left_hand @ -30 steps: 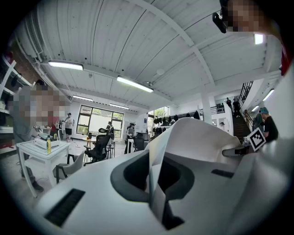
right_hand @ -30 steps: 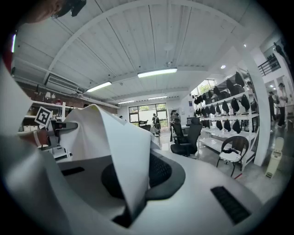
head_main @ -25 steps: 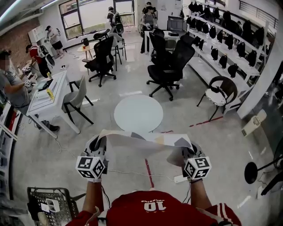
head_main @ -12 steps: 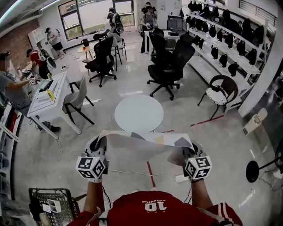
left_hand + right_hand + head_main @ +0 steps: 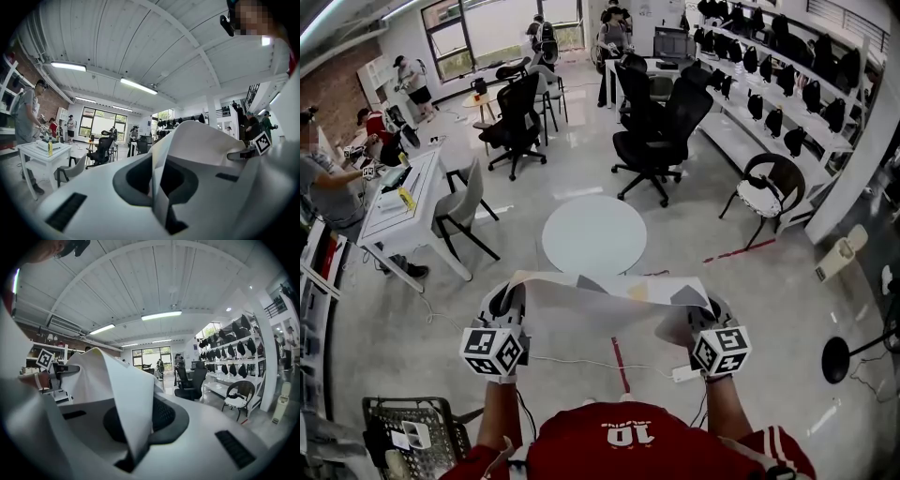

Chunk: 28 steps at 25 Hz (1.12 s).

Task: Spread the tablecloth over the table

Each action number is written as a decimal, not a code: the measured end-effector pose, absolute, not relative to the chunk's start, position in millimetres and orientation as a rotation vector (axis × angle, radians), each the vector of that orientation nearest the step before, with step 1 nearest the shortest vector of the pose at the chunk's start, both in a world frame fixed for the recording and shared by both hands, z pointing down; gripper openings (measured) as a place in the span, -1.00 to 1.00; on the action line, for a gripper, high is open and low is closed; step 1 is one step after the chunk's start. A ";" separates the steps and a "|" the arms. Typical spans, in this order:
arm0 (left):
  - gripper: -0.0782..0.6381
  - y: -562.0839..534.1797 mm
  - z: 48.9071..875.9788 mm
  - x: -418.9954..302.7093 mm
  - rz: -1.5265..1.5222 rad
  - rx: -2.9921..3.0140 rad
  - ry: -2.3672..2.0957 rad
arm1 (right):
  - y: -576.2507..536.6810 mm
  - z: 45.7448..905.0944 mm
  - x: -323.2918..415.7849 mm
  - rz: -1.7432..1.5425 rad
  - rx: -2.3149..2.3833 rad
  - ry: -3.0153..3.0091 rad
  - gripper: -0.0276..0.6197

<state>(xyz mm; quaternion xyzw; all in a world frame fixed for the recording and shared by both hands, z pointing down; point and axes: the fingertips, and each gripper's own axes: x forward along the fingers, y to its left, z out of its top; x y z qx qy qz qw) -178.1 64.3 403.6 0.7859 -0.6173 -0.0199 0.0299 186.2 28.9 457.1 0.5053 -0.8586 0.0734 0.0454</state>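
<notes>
A pale tablecloth [image 5: 609, 298] with grey and yellow shapes hangs stretched between my two grippers, just short of the round white table [image 5: 594, 237]. My left gripper [image 5: 508, 298] is shut on the cloth's left corner, and the cloth [image 5: 187, 145] folds up between its jaws in the left gripper view. My right gripper [image 5: 705, 309] is shut on the right corner; the cloth [image 5: 122, 399] rises between its jaws in the right gripper view. Both grippers are held level at waist height in front of the person's red shirt.
Black office chairs [image 5: 661, 131] stand beyond the round table. A white desk [image 5: 398, 202] with a grey chair [image 5: 459, 211] is at the left, with people around it. Shelves of dark bags [image 5: 787, 84] line the right wall. A wire basket [image 5: 408, 431] sits at lower left.
</notes>
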 end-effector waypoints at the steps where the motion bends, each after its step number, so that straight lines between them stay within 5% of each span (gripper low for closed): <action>1: -0.76 64.6 403.4 -178.6 -0.062 2.423 -1.904 | 29.4 457.0 185.7 0.224 1.543 -2.624 -0.87; 28: -0.76 72.0 405.1 -132.6 0.000 2.394 -1.931 | 14.2 462.5 227.1 0.303 1.531 -2.669 -0.87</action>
